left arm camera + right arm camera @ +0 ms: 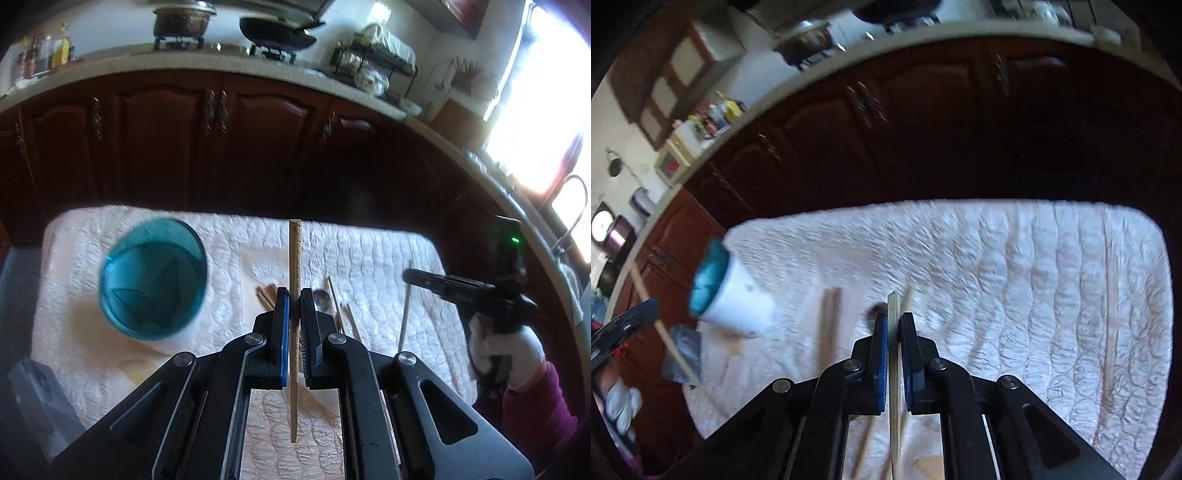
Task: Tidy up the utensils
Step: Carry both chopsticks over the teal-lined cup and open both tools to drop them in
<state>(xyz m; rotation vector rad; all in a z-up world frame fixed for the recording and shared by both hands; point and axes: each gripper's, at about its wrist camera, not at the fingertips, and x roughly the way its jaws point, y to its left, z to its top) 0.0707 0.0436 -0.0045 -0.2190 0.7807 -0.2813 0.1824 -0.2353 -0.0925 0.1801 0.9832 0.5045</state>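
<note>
My left gripper (294, 295) is shut on a wooden chopstick (294, 254) held above the white quilted mat (369, 251). A cup with a teal rim (153, 277) stands at the left of the mat. My right gripper (894, 317) is shut on a pale chopstick (894, 306); it shows in the left wrist view (408, 275) at the right, with its chopstick (404, 314) hanging down. Loose chopsticks (341, 308) and a spoon (322, 298) lie on the mat behind my left fingers. The cup (727, 295) shows at the left in the right wrist view.
Dark wooden cabinets (184, 140) stand behind the mat under a counter with pots (183, 22) and bottles (44, 51). A chopstick (1111, 314) lies at the right of the mat. A pair of chopsticks (829, 325) lies left of my right gripper.
</note>
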